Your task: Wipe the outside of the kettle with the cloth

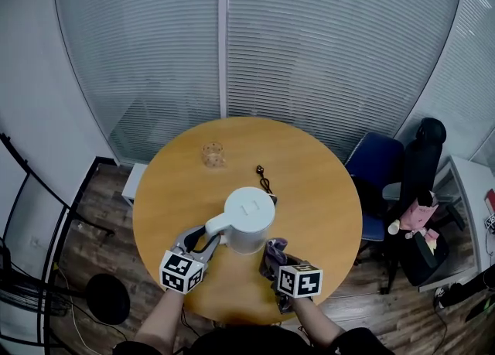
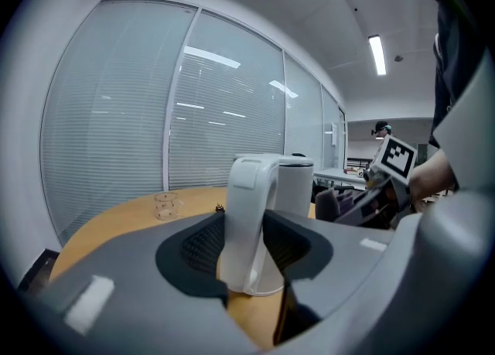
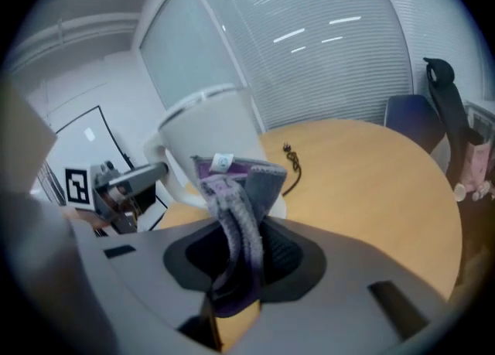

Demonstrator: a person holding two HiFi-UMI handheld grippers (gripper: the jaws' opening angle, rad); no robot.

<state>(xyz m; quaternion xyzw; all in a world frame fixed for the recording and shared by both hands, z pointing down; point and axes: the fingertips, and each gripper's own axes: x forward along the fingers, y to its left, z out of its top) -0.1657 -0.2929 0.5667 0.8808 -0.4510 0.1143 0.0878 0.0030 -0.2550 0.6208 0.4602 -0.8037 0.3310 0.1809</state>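
A white kettle (image 1: 249,219) stands upright on the round wooden table (image 1: 309,191), near its front edge. Its handle (image 2: 246,226) points toward me, and my left gripper (image 1: 207,242) is shut on that handle, both pads against its sides. My right gripper (image 1: 272,262) is shut on a folded grey and purple cloth (image 3: 236,222), held at the kettle's (image 3: 209,133) right side. The cloth's (image 1: 276,251) upper end reaches the kettle wall; contact cannot be told. The kettle (image 2: 290,183) fills the middle of the left gripper view.
A small clear glass (image 1: 213,154) stands at the table's far left. A black cord with a plug (image 1: 265,180) lies behind the kettle. A blue chair (image 1: 375,168) and a black chair with a soft toy (image 1: 418,214) stand to the right of the table.
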